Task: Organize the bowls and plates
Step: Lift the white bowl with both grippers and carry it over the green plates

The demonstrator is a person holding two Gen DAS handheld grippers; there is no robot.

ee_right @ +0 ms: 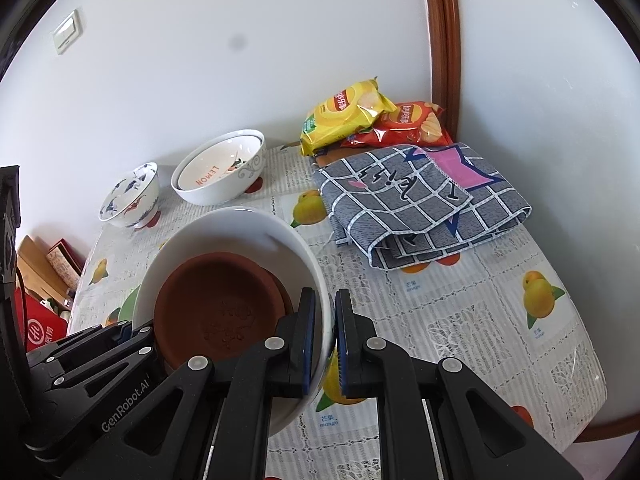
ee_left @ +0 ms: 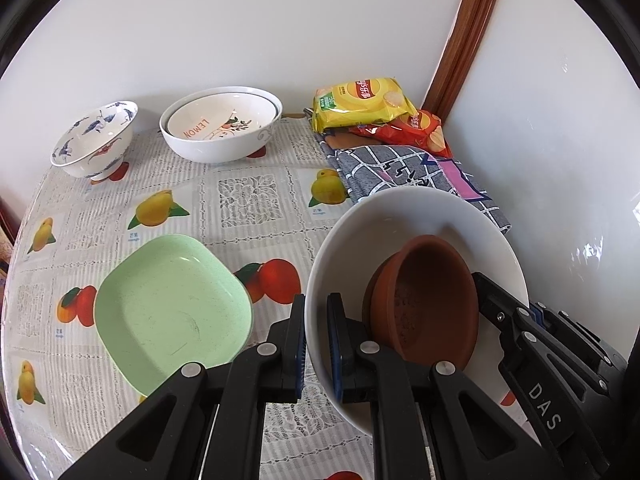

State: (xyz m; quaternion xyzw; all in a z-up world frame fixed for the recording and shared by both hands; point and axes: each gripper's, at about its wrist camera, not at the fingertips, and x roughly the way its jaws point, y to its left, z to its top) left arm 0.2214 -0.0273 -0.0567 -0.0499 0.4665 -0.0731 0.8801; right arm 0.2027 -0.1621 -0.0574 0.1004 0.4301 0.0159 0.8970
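a round table (ee_left: 248, 200) fills both views, covered by a lace-pattern cloth printed with mangoes and peaches under a clear glossy sheet. it stands in a corner of white walls, with a brown wooden door frame (ee_left: 464, 40) at the far right and a light switch (ee_right: 68, 32) on the far wall in the right wrist view. boxes and red packaging sit low beyond the table's left edge.

the left gripper (ee_left: 316, 344) is clamped narrow on the left rim of a large white bowl (ee_left: 420, 216), one finger outside, one inside. the right gripper (ee_right: 324, 340) pinches the opposite rim the same way. a brown clay dish (ee_left: 428, 300) leans inside this bowl, which sits tilted at the near right of the table.

a pale green square plate (ee_left: 172, 308) lies near left. at the far edge stand a blue-and-white footed bowl (ee_left: 96, 140) and, just right of it, nested white bowls (ee_left: 224, 124) with "lemon" lettering. far right, a yellow chip bag (ee_left: 360, 100) and a red chip bag (ee_left: 416, 128) rest by a folded grey checked cloth (ee_right: 420, 208)
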